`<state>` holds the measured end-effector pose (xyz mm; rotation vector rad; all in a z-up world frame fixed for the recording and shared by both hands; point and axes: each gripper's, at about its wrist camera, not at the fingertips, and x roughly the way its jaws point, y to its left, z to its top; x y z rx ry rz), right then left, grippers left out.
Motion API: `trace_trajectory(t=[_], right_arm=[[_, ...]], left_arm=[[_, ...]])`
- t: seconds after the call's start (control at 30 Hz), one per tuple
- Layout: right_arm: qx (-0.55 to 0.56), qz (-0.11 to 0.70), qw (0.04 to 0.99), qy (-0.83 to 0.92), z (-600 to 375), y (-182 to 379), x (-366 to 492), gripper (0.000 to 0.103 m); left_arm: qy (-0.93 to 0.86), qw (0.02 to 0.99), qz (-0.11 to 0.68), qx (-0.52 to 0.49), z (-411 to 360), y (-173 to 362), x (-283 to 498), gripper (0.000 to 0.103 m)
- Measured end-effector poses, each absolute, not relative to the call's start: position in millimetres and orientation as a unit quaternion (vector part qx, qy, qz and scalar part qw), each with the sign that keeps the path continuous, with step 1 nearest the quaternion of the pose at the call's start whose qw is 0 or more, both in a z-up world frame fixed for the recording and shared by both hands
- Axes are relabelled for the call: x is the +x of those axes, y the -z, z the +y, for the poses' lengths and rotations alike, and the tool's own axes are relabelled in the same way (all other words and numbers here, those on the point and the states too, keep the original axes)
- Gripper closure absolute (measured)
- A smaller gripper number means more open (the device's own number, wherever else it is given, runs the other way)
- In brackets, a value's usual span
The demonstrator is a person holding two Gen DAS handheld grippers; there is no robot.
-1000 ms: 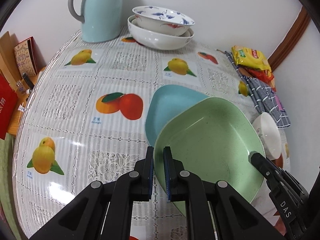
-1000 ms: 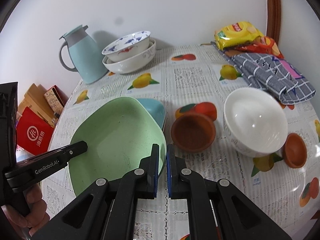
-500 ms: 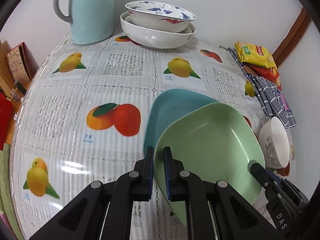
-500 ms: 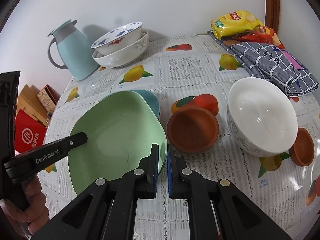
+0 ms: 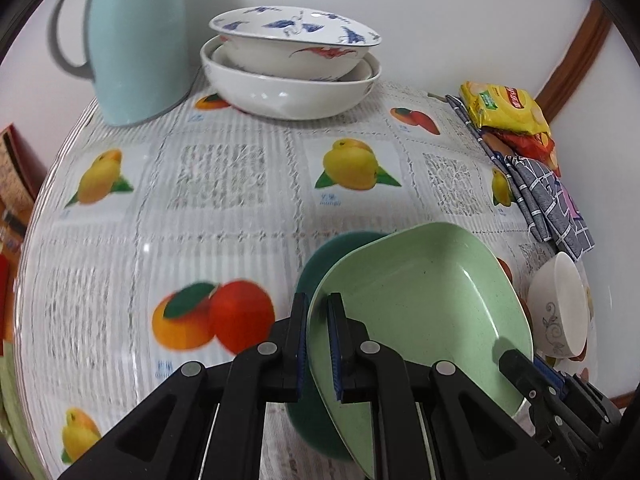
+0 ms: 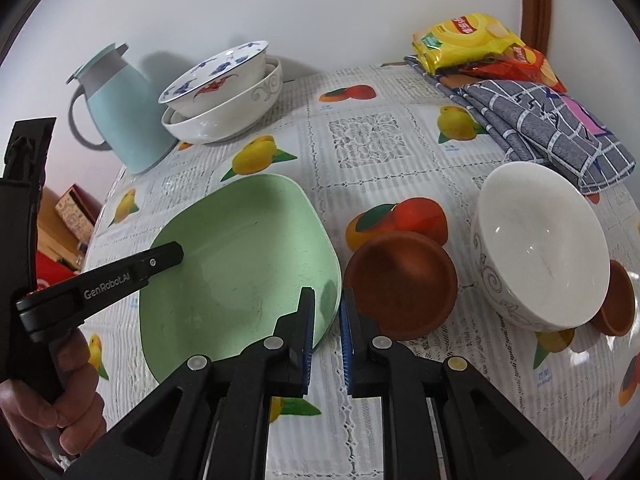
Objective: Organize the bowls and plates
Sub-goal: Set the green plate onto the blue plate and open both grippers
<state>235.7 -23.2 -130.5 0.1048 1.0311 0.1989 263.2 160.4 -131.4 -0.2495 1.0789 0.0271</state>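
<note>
A light green plate (image 5: 420, 312) is held off the table by both grippers. My left gripper (image 5: 318, 344) is shut on its left rim. My right gripper (image 6: 326, 336) is shut on its right rim (image 6: 330, 300). The green plate (image 6: 240, 264) fills the left of the right wrist view, where the left gripper's finger (image 6: 132, 268) lies over it. A blue plate (image 5: 320, 272) lies on the table under it, mostly hidden. A blue-patterned bowl (image 5: 294, 40) sits in a white bowl (image 5: 288, 88) at the back.
A light blue jug (image 5: 132, 40) stands back left. A white bowl (image 6: 540, 244), a brown dish (image 6: 400, 284) and a smaller brown dish (image 6: 618, 300) sit right of the plate. Snack bags (image 6: 468, 44) and a checked cloth (image 6: 560, 128) lie back right.
Both grippers have carried the green plate up and toward the back of the table. It now covers most of the blue plate. The stacked bowls look closer.
</note>
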Motion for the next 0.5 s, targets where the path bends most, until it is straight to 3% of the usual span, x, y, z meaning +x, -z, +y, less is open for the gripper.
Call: trace_trajectory(t=[0.27,0.5], right_arm=[[0.076,0.494,0.862,-0.085,-17,136,231,0.077],[0.094,0.494,0.860,-0.084,-13,142,218,0.073]], left_arm=[[0.012,0.857,0.508,-0.086,157,134,276,0.087],[0.020,0.866,0.496,-0.058,153,130,267,0.086]])
